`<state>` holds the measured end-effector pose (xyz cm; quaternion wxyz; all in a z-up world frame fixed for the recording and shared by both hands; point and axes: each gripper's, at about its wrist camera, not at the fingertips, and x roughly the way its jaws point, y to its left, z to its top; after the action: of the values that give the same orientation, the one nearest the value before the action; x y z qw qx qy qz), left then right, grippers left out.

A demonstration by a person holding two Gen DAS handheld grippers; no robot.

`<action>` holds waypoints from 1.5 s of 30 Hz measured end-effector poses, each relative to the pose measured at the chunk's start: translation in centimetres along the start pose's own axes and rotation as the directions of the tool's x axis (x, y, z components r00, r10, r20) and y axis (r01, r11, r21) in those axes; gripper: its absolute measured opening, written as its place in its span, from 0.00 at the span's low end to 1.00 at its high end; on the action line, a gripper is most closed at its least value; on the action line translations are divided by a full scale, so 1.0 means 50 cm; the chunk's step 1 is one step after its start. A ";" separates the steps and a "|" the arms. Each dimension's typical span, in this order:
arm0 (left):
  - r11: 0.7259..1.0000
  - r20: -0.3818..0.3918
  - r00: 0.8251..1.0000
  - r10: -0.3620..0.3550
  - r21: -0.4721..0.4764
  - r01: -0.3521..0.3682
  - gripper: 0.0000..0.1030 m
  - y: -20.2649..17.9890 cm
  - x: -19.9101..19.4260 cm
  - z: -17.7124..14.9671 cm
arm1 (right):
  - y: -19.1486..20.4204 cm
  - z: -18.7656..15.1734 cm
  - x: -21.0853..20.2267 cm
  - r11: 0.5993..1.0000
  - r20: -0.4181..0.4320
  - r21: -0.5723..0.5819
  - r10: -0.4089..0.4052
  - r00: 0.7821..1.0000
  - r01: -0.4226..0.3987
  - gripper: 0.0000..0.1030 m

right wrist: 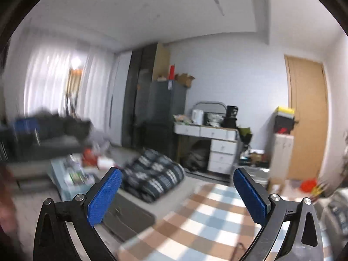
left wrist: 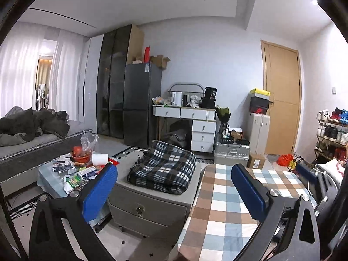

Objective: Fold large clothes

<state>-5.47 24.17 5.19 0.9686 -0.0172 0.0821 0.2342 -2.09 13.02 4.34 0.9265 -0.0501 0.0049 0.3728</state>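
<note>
Left gripper and right gripper, ribbed blue pads spread wide on nothing, level above the checked tablecloth's near-left edge; soft folded plaid garment ahead-left atop the boxy grey drawer cabinet, open floor beyond.

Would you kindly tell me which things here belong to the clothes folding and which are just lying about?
Job: plaid garment, folded on the grey drawer unit; checked table.
Lying about: kettle, suitcase, shoe rack, fridge.
</note>
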 end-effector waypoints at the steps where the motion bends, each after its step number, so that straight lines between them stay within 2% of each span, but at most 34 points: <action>1: 1.000 0.002 1.000 0.004 0.003 -0.004 0.99 -0.003 0.001 -0.001 | 0.008 -0.008 -0.002 1.000 -0.005 -0.011 0.009 1.000 -0.009 1.00; 5: 1.000 0.009 1.000 0.022 -0.007 -0.022 0.99 0.001 0.016 -0.010 | 0.025 -0.011 -0.022 1.000 0.008 -0.010 0.029 1.000 -0.029 1.00; 15: 0.998 -0.080 0.997 0.024 -0.049 -0.028 0.99 0.006 0.032 -0.044 | 0.027 -0.002 -0.026 0.991 -0.012 0.081 0.105 0.994 -0.103 1.00; 20: 0.999 -0.076 0.996 0.040 -0.024 -0.042 0.99 -0.010 -0.017 -0.060 | 0.036 -0.013 -0.028 0.993 -0.007 0.080 0.088 0.996 -0.088 1.00; 27: 0.997 -0.038 0.997 0.073 -0.002 -0.073 0.99 -0.012 -0.046 -0.061 | 0.015 -0.028 -0.020 0.979 -0.041 0.183 0.098 0.994 -0.089 1.00; 33: 0.998 -0.066 0.996 0.054 -0.005 -0.055 0.99 -0.016 -0.034 -0.056 | 0.006 -0.032 -0.029 0.976 -0.045 0.204 0.082 0.996 -0.072 1.00; 39: 0.999 -0.062 0.997 0.047 0.009 -0.046 0.99 -0.019 -0.040 -0.053 | -0.006 -0.024 -0.042 0.972 -0.035 0.226 0.074 0.997 -0.064 1.00; 45: 1.000 -0.065 0.998 0.003 0.008 -0.002 0.99 -0.021 -0.040 -0.051 | -0.014 -0.019 -0.055 0.972 -0.019 0.234 0.038 0.999 -0.033 1.00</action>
<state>-7.13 22.14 3.02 0.9652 -0.0208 0.1142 0.2344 -3.55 10.51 3.57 0.9191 0.0550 0.0603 0.3855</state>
